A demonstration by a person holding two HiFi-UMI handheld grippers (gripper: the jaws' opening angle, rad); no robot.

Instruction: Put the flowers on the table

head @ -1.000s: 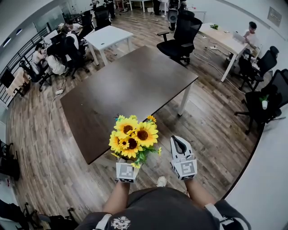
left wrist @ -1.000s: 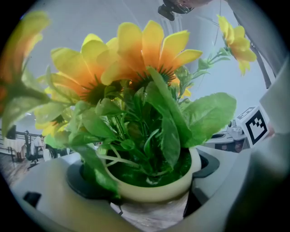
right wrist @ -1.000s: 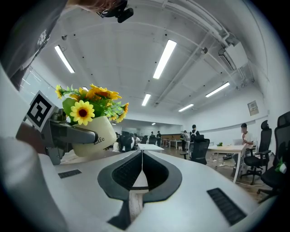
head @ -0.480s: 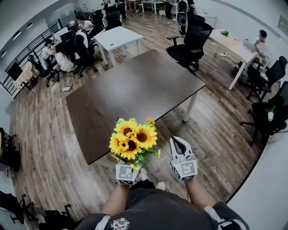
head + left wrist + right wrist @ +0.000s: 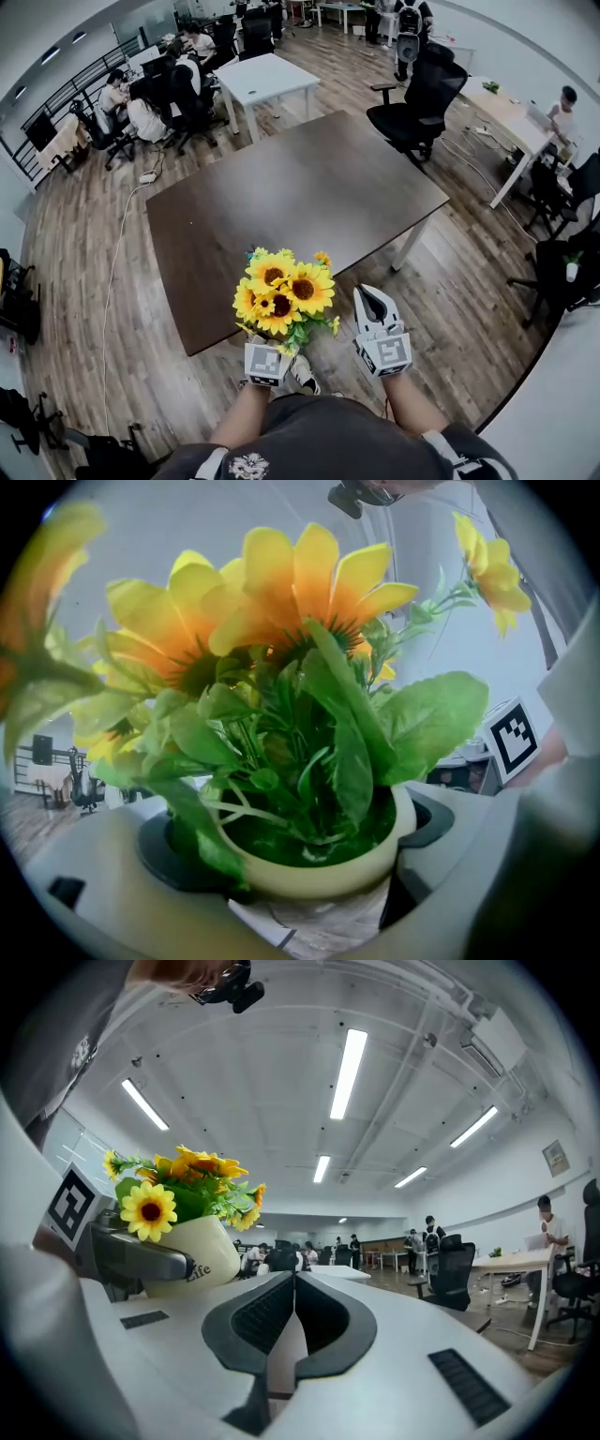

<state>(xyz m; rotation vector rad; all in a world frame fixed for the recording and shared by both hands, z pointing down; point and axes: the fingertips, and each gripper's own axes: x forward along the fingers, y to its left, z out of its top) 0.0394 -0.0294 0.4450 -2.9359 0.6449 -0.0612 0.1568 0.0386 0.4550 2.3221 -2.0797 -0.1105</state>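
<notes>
The dark surface [image 5: 300, 187] lies ahead of us, so the placing is all left to do. Our left gripper [image 5: 267, 352] has its jaws clamped on the cream pot of sunflowers [image 5: 281, 292], in the air short of the near edge. Our right gripper [image 5: 374, 302] has its jaws pressed together, empty.

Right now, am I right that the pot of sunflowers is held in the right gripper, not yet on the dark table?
Not quite: the pot of sunflowers is held in the left gripper, as the left gripper view shows it between those fingers; the right gripper is shut and empty. It is indeed not yet on the dark table.
</notes>
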